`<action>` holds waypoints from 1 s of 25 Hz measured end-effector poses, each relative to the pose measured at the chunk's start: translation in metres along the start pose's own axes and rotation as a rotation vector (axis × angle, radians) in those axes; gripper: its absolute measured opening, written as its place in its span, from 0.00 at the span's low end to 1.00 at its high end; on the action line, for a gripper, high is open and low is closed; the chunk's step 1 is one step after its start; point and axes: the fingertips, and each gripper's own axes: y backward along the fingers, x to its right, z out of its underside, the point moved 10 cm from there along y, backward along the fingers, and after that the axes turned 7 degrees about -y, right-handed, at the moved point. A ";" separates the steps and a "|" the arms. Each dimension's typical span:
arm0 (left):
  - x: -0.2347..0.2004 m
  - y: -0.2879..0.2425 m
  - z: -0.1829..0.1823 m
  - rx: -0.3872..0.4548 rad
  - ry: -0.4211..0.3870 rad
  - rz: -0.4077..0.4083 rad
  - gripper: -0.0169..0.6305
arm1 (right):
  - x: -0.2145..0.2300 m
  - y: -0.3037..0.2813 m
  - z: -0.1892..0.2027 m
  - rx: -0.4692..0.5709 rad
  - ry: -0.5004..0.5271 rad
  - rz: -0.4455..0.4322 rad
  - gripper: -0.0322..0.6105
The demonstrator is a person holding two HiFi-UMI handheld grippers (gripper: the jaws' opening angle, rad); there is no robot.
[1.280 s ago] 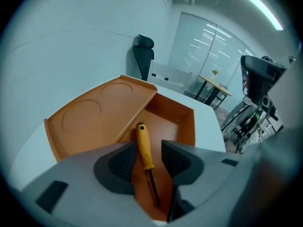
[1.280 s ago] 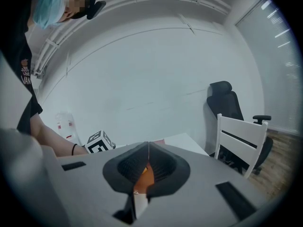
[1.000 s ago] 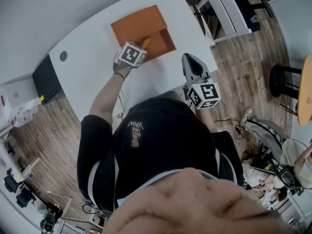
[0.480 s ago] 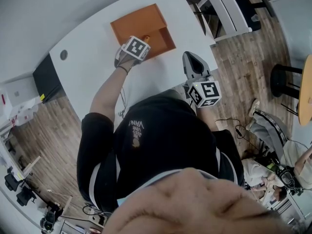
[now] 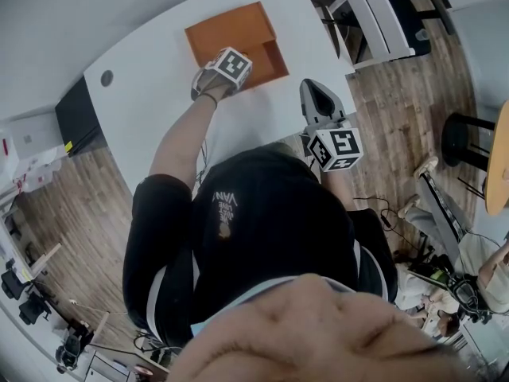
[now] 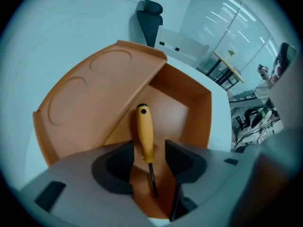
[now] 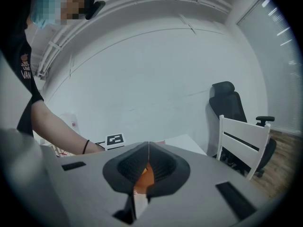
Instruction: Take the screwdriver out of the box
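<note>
An orange box (image 5: 231,26) lies open on the white table (image 5: 159,94), its lid (image 6: 94,89) folded back to the left. Inside, on the box floor, lies a screwdriver (image 6: 145,132) with a yellow handle and a dark shaft. My left gripper (image 6: 147,152) points steeply down over it, open, with the handle seen in the gap between the pads and untouched by them. In the head view the left gripper (image 5: 229,66) and its marker cube hide the screwdriver. My right gripper (image 5: 318,95) rests near the table's right edge, shut and empty (image 7: 148,145).
A white chair (image 5: 370,10) and a black office chair (image 7: 229,103) stand past the table's far right corner. A small dark disc (image 5: 106,78) sits on the table at the left. A black cabinet (image 5: 75,114) stands by the table's left edge. Wooden floor surrounds the table.
My left gripper has moved farther over the box and tipped downward; its cube now covers the screwdriver handle that showed beside it a second ago. The right gripper has not moved.
</note>
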 end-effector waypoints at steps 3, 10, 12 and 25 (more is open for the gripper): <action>0.000 -0.001 0.000 -0.018 0.025 -0.003 0.33 | 0.001 0.001 -0.001 -0.004 0.007 -0.010 0.07; -0.003 -0.014 -0.005 -0.057 0.035 -0.036 0.33 | 0.009 0.001 -0.001 -0.015 0.006 -0.009 0.07; -0.003 -0.019 -0.007 -0.065 0.037 -0.056 0.33 | 0.012 0.001 -0.001 -0.017 0.002 -0.009 0.07; -0.003 -0.023 -0.008 -0.073 0.047 -0.096 0.29 | 0.017 -0.004 0.000 -0.029 -0.001 -0.031 0.07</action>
